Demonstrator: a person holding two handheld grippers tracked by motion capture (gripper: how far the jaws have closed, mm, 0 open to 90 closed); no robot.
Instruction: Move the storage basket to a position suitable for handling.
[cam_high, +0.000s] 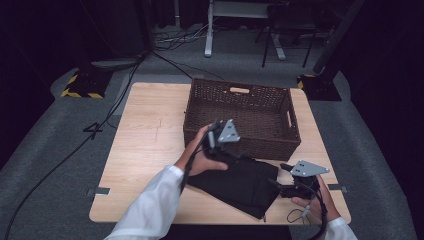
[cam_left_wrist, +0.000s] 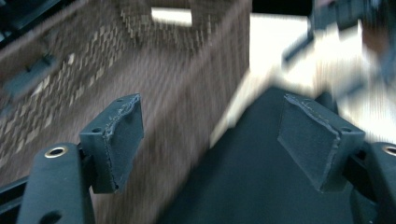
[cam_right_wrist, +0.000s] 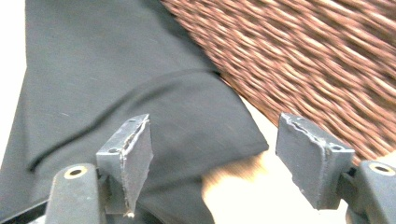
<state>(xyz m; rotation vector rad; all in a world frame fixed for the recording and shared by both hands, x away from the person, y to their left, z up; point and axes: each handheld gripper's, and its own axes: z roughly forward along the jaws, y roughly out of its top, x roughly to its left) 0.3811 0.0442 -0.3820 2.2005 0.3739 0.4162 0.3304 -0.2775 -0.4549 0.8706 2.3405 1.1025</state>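
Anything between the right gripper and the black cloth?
Nothing visible. In the right gripper view the right gripper has open jaws with nothing between them, and the folded black cloth lies just ahead on the table. The wicker basket stands beyond the cloth, not in the path.

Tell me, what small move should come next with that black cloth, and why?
Probably bring both grippers back down onto the folded black cloth and close on its edges. It lies flat on the table just in front of the wicker basket, and the left gripper and right gripper both stand open, holding nothing.
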